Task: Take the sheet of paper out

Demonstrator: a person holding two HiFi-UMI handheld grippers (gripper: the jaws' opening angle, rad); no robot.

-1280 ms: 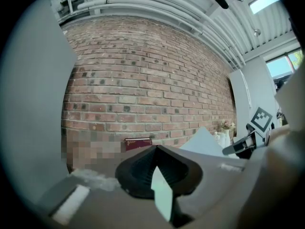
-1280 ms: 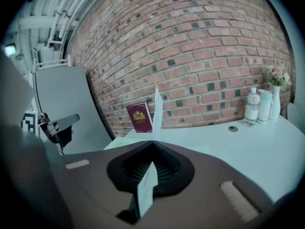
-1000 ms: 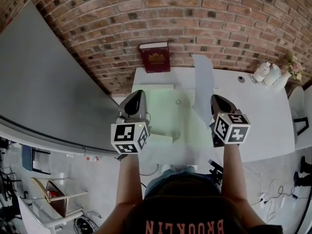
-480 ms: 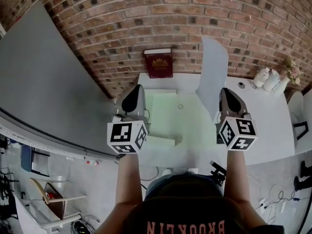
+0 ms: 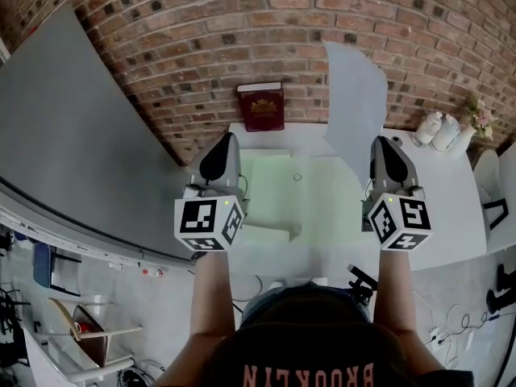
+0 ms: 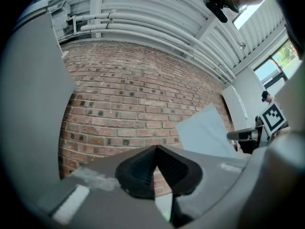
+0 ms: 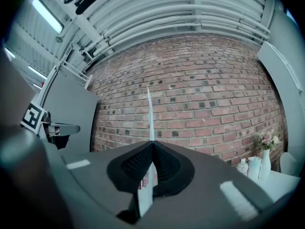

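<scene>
The sheet of paper (image 5: 355,95) is pinched at its lower edge by the right gripper (image 7: 152,144), pads clamped on it; it is held upright in the air, clear of the green folder (image 5: 310,196) on the table (image 5: 435,208), presumably so that it comes fully free; the left gripper (image 6: 155,149) is seen pressed together, empty, above the folder's left side. Counted: one sheet, one folder, one book (image 5: 262,107), two grippers.

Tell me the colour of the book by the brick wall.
The book is dark red with a gold crest; the head view shows it best.
</scene>
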